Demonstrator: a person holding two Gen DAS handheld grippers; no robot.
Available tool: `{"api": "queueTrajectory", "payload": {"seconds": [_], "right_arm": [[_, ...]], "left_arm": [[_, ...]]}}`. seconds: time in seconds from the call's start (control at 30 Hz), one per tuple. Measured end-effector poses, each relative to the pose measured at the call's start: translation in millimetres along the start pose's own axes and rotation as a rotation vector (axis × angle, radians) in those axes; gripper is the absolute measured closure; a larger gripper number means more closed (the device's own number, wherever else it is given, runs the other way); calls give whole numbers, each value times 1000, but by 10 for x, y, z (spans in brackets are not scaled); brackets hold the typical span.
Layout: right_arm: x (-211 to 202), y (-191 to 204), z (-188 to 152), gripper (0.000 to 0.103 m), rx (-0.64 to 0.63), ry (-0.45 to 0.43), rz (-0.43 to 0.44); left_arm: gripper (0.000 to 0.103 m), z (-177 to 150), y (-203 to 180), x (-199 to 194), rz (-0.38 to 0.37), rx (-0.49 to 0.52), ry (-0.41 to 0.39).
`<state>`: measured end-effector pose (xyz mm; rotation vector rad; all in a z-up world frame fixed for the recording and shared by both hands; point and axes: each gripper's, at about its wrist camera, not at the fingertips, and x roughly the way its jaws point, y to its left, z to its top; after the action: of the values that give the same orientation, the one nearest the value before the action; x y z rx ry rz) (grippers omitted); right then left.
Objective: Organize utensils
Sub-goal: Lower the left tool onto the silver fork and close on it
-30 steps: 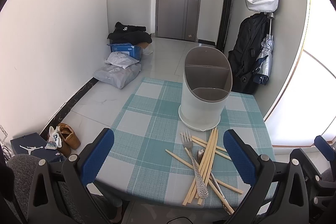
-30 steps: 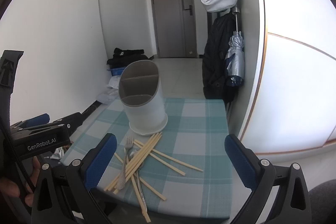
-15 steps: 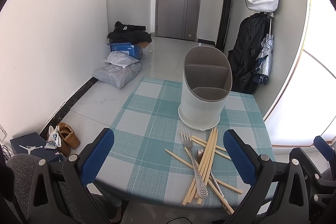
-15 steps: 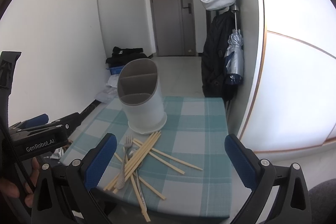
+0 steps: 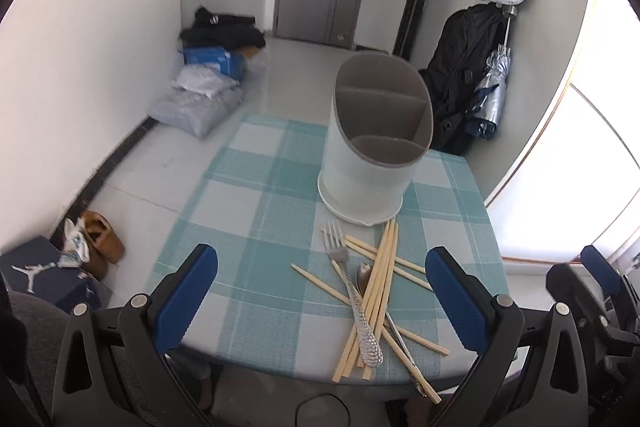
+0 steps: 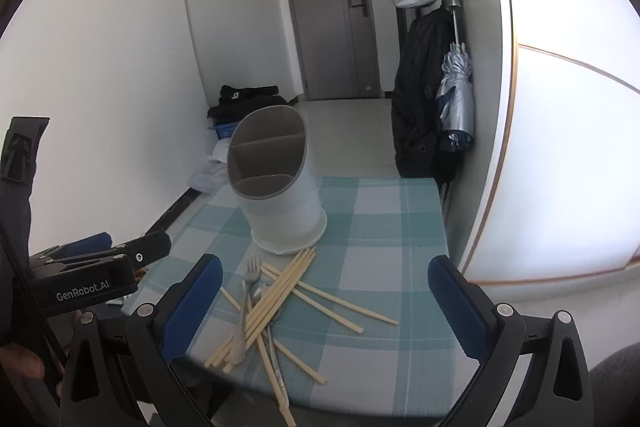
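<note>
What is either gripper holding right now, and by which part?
Nothing is held. The left gripper and right gripper are both open and empty above the table; the fork, spoon and chopsticks lie loose on the tablecloth.

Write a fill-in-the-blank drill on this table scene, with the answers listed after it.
1. The white oval utensil holder has ___ compartments, all empty.
2. The textured-handled metal fork lies ___ the pile of wooden chopsticks.
3. Both the left gripper and the right gripper have their jaws ___.
4. The teal checked tablecloth has a ___ pattern.

Missing words: three; on top of; open; checked
</note>
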<state>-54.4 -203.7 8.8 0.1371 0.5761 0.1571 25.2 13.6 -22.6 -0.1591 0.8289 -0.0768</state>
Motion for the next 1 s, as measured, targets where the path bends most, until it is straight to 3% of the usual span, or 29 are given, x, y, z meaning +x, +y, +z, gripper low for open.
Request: {"api": "queueTrajectory", "payload": {"seconds": [0.2,0.37,0.5,0.53,0.83,0.93,1.0], "right_arm": [[159,-65,112,0,31,-9,2],[454,-135,190,0,74,60,53],[633,-184,235,0,88,89,76],[661,-195,239,0,90,93,75],[817,-344,252,0,142,138,76],[827,-412,256,0,164,144,62],[820,-442,266,0,171,142,63]], "left_arm": [[1,33,64,457,-11,-18,165],[1,62,77,827,-3,27,300],[8,73,107,1004,-20,16,386],[14,80,103,1030,-23,9,400],[23,121,-23,1200,6,-15,435],[37,119,-103,1210,29,1,442],[38,101,-145,1199,41,6,441]]}}
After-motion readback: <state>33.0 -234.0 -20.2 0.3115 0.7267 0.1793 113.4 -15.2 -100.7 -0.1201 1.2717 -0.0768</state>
